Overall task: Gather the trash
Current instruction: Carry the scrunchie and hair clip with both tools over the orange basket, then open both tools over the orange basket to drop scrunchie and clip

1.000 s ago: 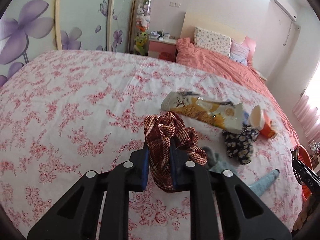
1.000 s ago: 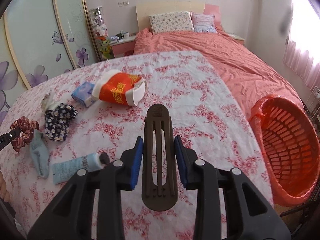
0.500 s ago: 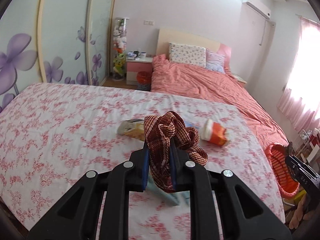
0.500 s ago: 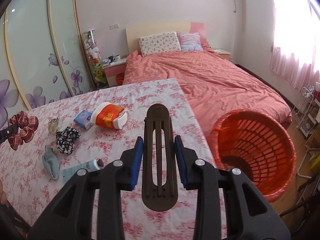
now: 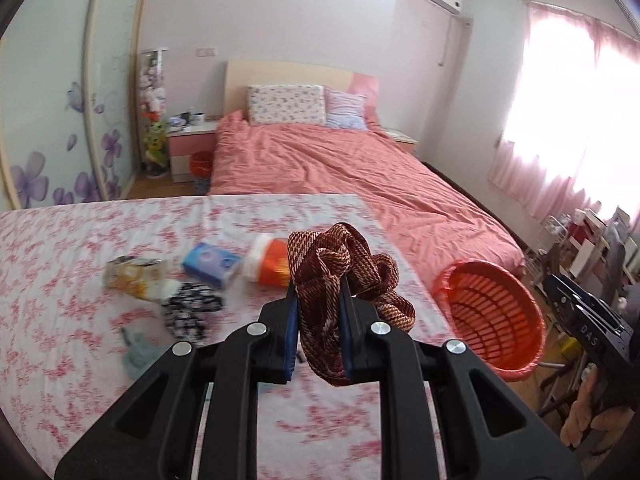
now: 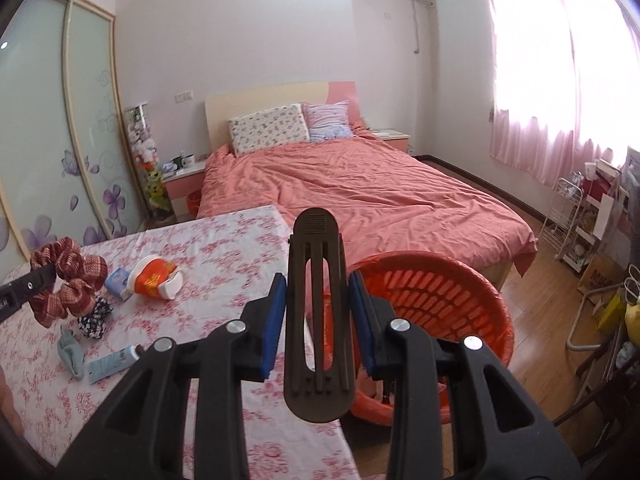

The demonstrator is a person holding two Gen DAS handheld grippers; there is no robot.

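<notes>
Transport step. The left gripper [image 5: 318, 314] clamps a red-brown woven fabric scrunchie [image 5: 344, 276] at frame centre; the right gripper [image 6: 318, 320] pinches a dark brown plastic hair clip [image 6: 318, 312] before the orange plastic mesh basket [image 6: 436, 300], lower right. Next, judged: carry both over the rim, then release.

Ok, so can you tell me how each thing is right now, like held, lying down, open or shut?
Left gripper: shut on the scrunchie.
Red-brown woven fabric scrunchie: pinched, lifted off the table.
Right gripper: shut on the clip.
Dark brown plastic hair clip: held upright between the pads.
Orange plastic mesh basket: open, tilted.
Red and white paper cup: lying on its side.
Pale blue tube: lying flat, capped.
</notes>
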